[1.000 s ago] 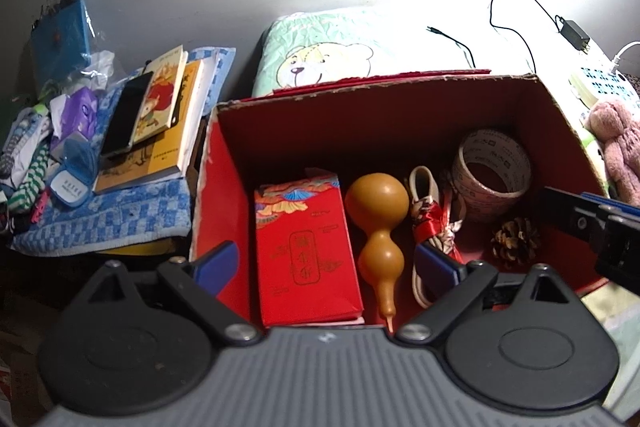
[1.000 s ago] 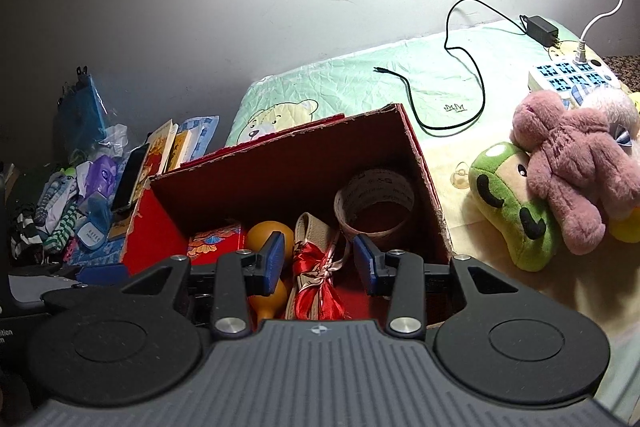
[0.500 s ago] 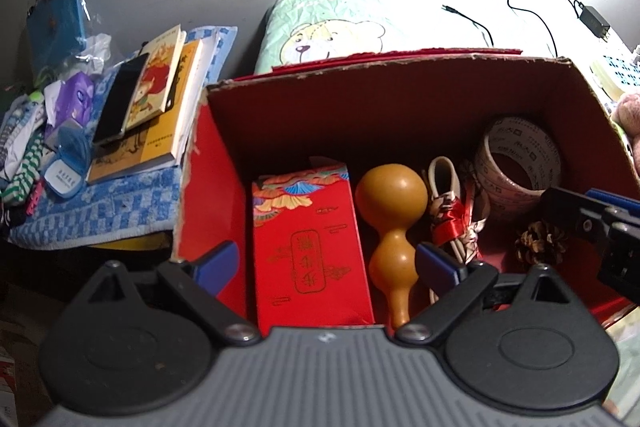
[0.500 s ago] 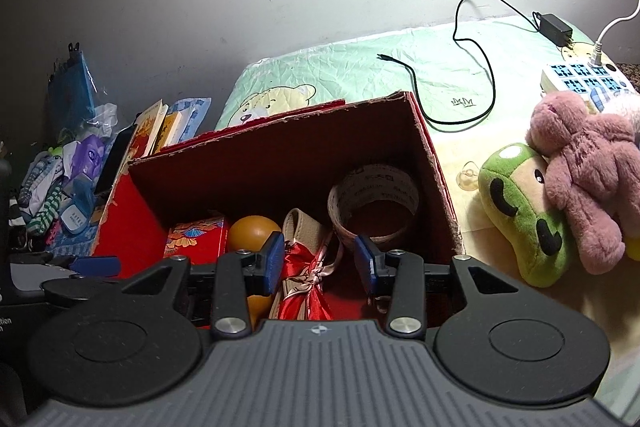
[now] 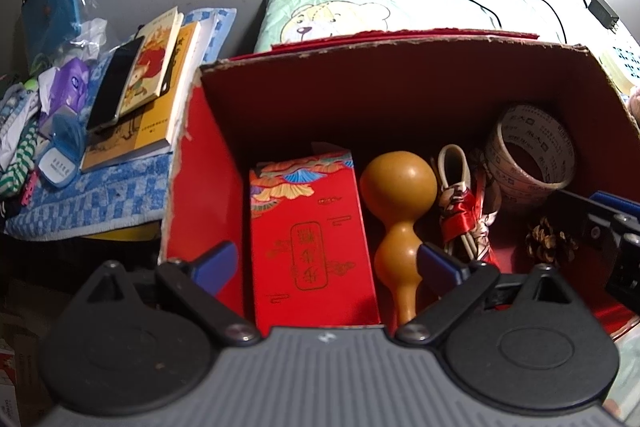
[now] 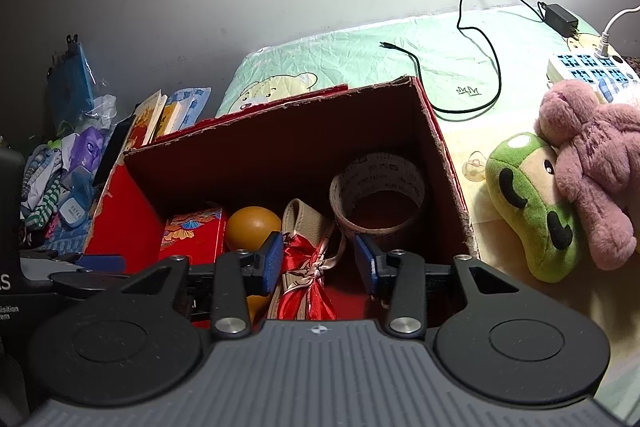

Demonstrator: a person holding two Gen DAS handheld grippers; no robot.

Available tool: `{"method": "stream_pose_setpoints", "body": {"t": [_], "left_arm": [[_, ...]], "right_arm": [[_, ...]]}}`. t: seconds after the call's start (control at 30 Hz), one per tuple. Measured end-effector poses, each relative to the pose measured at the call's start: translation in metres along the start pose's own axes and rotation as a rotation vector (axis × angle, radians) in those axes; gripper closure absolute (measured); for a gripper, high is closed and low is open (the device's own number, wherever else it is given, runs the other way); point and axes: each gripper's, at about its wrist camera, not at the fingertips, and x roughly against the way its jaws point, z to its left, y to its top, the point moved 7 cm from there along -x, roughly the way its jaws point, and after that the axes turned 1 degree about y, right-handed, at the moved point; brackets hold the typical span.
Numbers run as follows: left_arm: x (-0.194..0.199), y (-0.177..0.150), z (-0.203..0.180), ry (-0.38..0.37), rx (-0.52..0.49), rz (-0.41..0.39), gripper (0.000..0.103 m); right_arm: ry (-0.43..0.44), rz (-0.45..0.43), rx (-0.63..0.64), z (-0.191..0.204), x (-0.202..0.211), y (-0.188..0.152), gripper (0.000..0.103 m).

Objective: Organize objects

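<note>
- Gourd [image 5: 396, 223], in the left wrist view: it lies lengthwise on the floor of the red box [image 5: 208, 187], between the red packet [image 5: 310, 239] and the ribboned strap bundle [image 5: 464, 211]. The left gripper [image 5: 326, 265] hangs over the near edge, jaws spread wide and empty. The gourd looks hard, smooth, light and probably slippery; its narrow waist seems the safest hold.
- Right wrist view: the right gripper [image 6: 320, 263] is parted, holding nothing, with the strap bundle [image 6: 308, 267] between its pads. That bundle looks soft and floppy, so I would pinch it at the red ribbon knot. The tape roll [image 6: 378, 199] stands behind it, against the box's right wall.
</note>
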Motion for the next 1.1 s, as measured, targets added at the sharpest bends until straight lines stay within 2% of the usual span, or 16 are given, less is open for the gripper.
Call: {"method": "stream_pose_setpoints", "body": {"t": [0.73,1.1], "left_arm": [[-0.0069,-0.0017,0.0024,-0.008,-0.001,0.006,0.002],[-0.0039,-0.0017,0.0048,0.006,0.017,-0.017,0.002]], "right_arm": [[-0.032,0.007,0.002,-0.0004,-0.0053,-0.0019,0.06],[-0.045,-0.005,0.009,-0.0032,-0.0061,-0.0039,0.06]]}}
